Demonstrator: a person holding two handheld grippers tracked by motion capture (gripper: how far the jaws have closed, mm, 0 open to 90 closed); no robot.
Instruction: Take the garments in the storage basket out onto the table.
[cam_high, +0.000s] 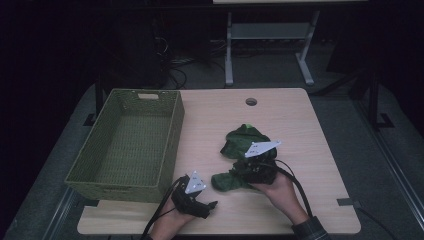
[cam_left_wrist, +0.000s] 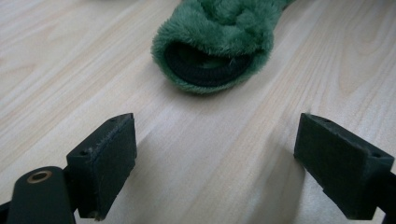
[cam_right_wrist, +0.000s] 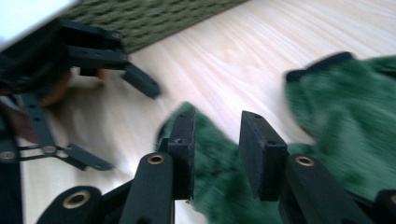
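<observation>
A: Left tongs (cam_left_wrist: 215, 154)?
B: Spread wide, nothing gripped, facing green fuzzy sock (cam_left_wrist: 217, 44) on counter (cam_left_wrist: 70, 70).
A: Right tongs (cam_right_wrist: 217, 149)?
B: Narrowed around sock; pinch uncertain. Basket (cam_high: 125, 145) nearby.

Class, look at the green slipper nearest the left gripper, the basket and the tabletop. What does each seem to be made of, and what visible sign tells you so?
Green slipper: fuzzy plush fabric, probably synthetic fleece, with a dark, ribbed-looking lining at its opening.
Basket: olive-green woven strands, perhaps paper cord or plastic; the regular weave shows.
Tabletop: pale wood-grain surface with a matte look, likely laminate rather than solid wood.
</observation>
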